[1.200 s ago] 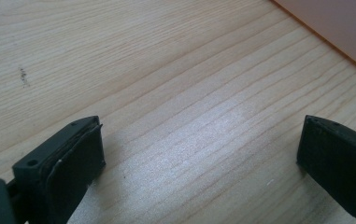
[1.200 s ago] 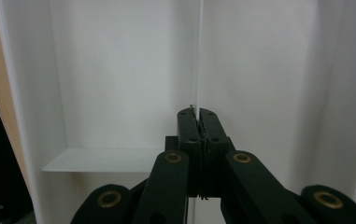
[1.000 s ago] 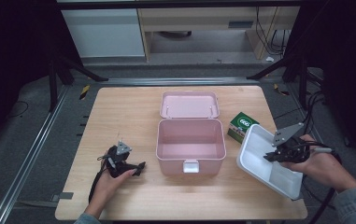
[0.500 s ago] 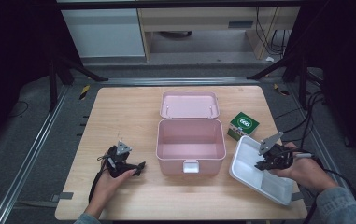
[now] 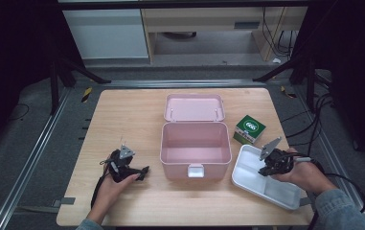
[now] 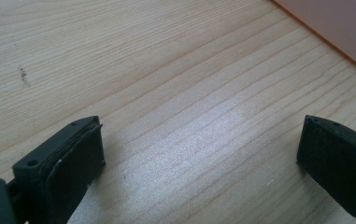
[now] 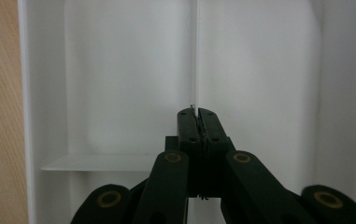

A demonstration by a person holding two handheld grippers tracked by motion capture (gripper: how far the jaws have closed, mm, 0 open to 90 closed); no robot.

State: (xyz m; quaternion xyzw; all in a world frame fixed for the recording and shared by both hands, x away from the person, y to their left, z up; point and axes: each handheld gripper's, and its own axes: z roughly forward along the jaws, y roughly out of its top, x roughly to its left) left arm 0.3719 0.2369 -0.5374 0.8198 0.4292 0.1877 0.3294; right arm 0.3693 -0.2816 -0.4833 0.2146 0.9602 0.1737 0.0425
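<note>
The tabletop (image 5: pixel 122 120) is pale wood with fine straight grain and a few faint dark smudges. On it sits a box (image 5: pixel 195 149) in soft pink – its lid (image 5: pixel 194 107) the same pink, its latch (image 5: pixel 195 170) white. The small carton (image 5: pixel 250 129) is green with a round white mark. The divided tray (image 5: pixel 266 184) is plain white throughout. Both grippers – left (image 5: pixel 143 171) and right (image 5: pixel 262 171) – are black; the right one shows brass-coloured rivets, and each carries a grey plate. The person's sleeve (image 5: pixel 343 213) is blue denim
</note>
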